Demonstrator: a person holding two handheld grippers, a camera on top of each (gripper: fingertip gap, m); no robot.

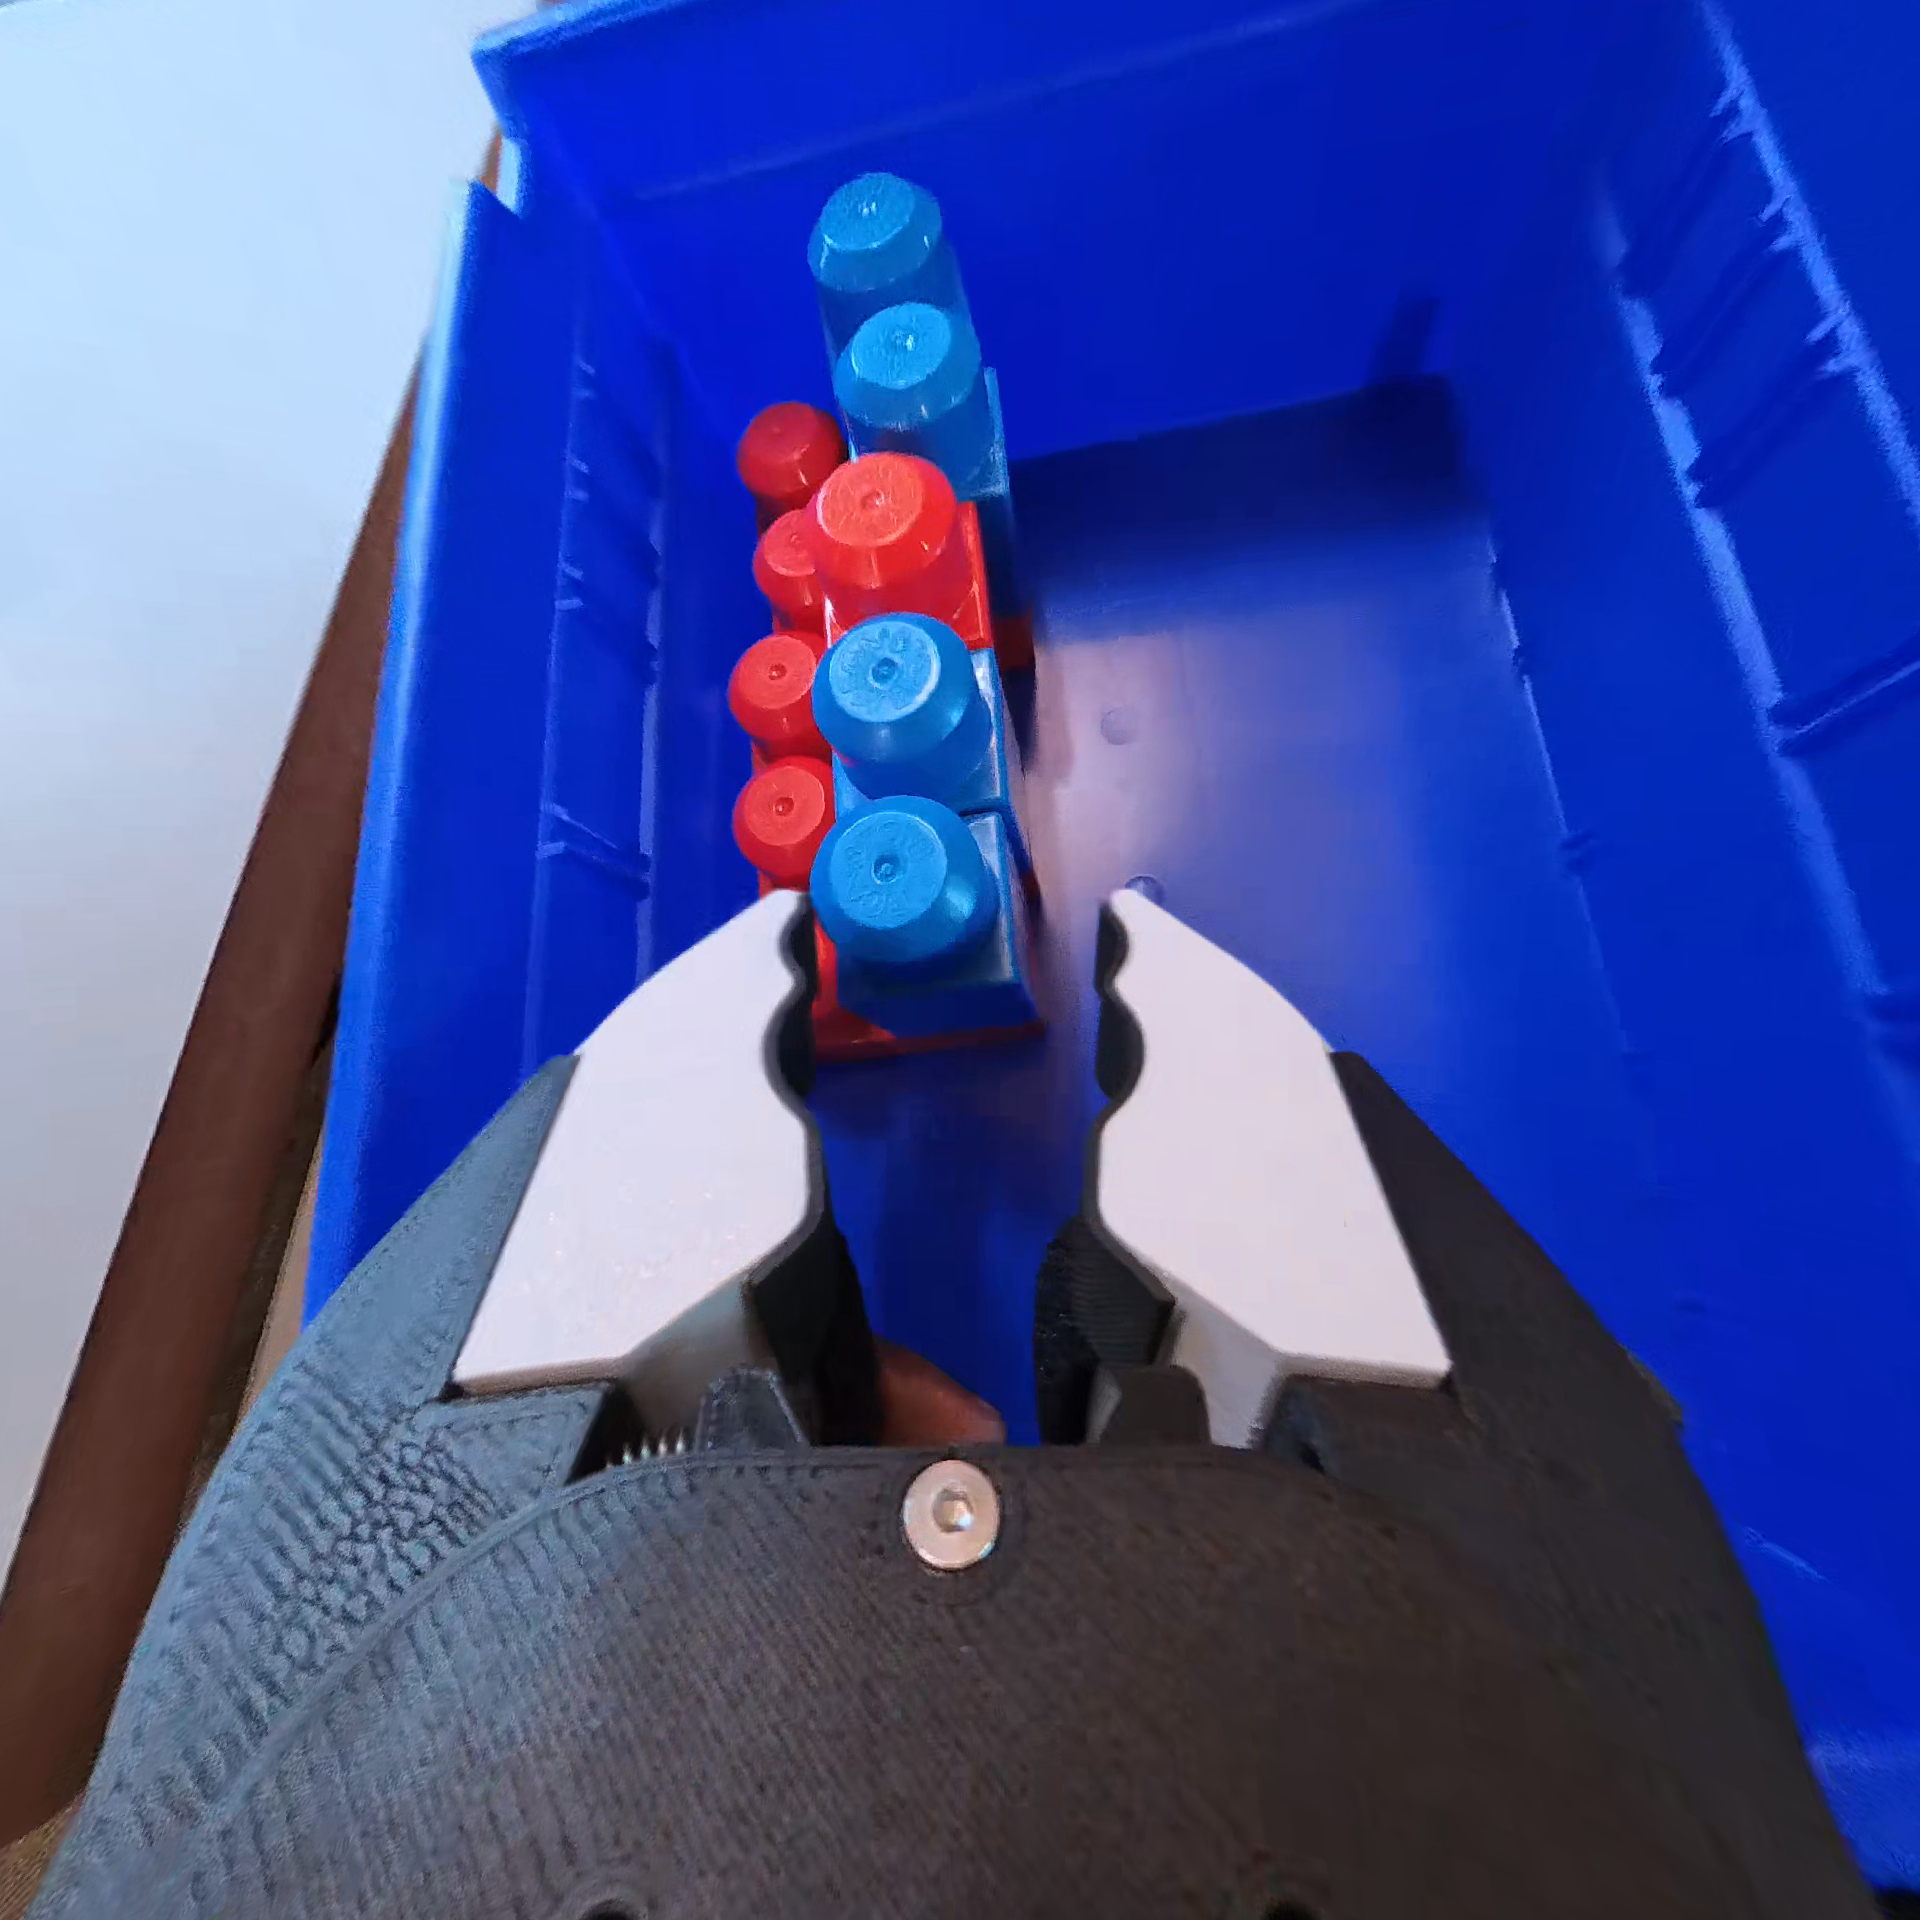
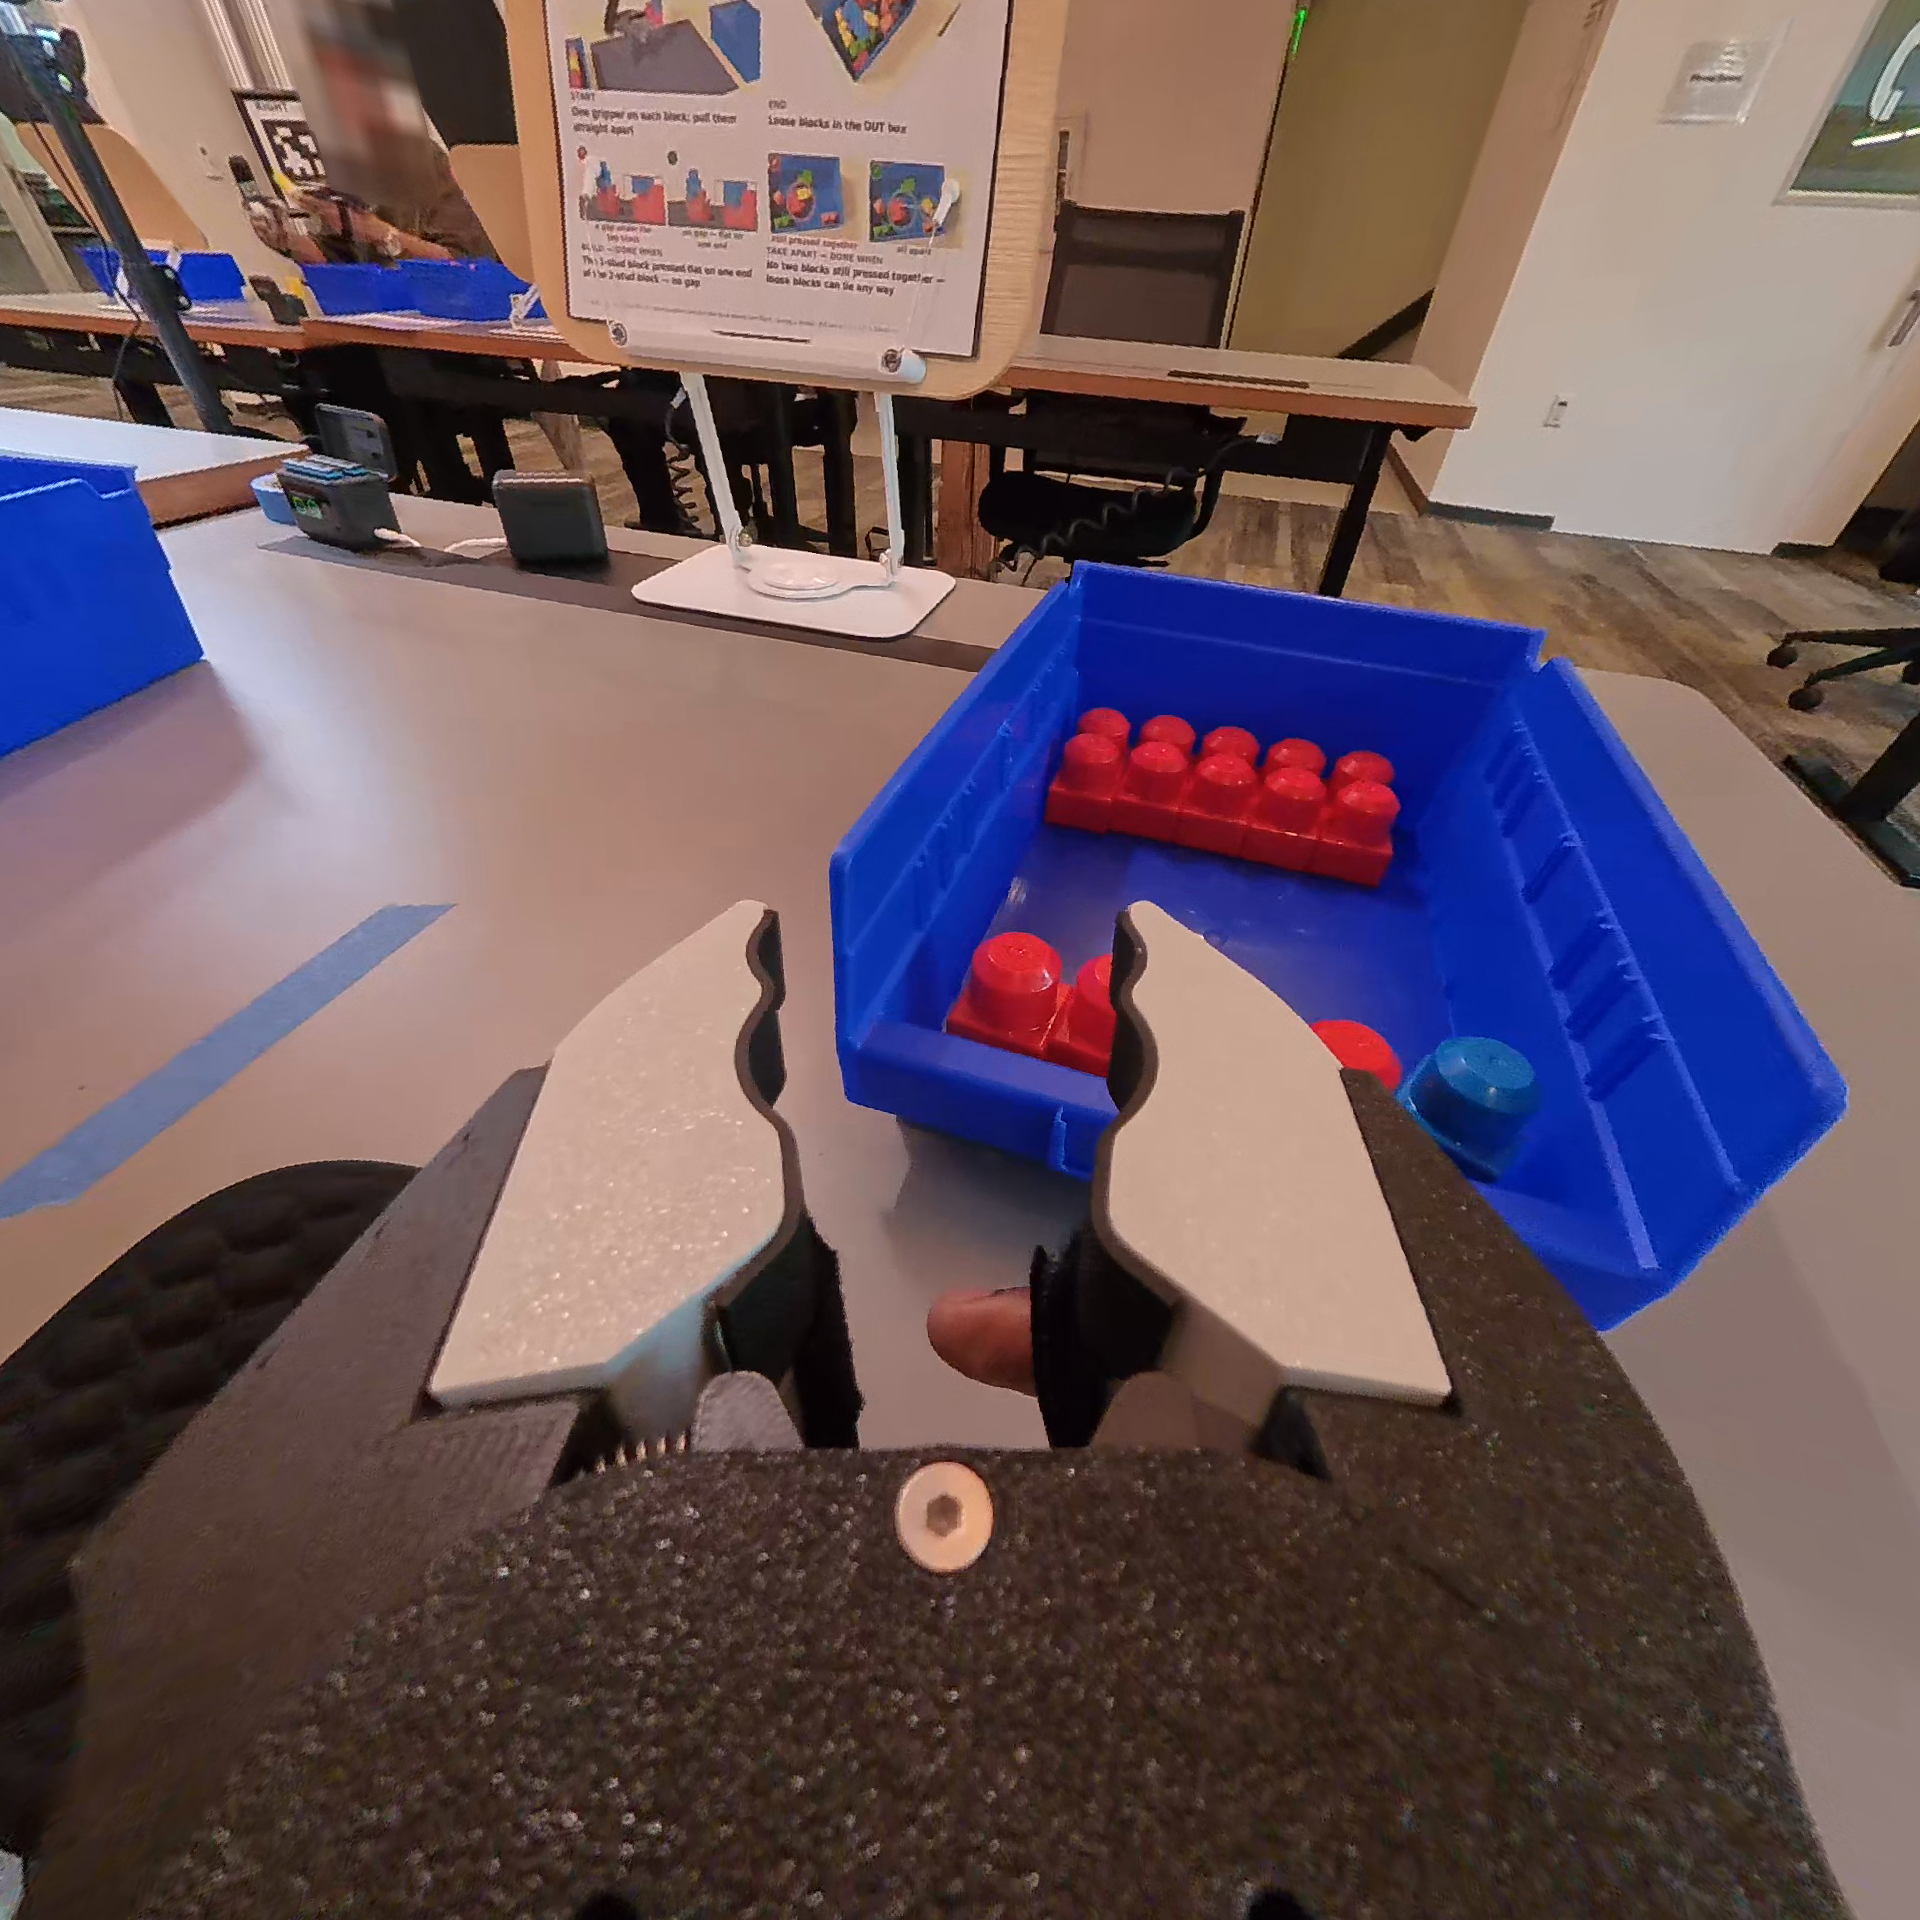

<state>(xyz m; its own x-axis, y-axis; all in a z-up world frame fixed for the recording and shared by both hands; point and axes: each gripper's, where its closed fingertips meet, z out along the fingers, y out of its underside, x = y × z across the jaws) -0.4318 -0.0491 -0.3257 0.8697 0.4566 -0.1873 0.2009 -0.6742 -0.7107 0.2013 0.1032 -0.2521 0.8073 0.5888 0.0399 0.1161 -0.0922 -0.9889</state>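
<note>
You have, counted across both wrist views:
- Blue bins: three – one [image 1: 1662, 727] under your left gripper; one [image 2: 1714, 1039] at 1 o'clock of your right gripper; one [image 2: 83, 582] at 10 o'clock
- Studs on the block stack [image 1: 894, 727] in the left view: four blue, five red
- In the 1 o'clock bin: one ten-stud red block [image 2: 1226, 800], one red block [image 2: 1029, 997] part hidden, one blue stud [image 2: 1475, 1091]
- Grippers: two

Open tongs [image 1: 956, 914] straddle a blue block [image 1: 914, 914] inside a blue bin [image 1: 1558, 623].

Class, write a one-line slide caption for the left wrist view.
Open tool poised at stacked blue block on red block inside blue bin.
</note>
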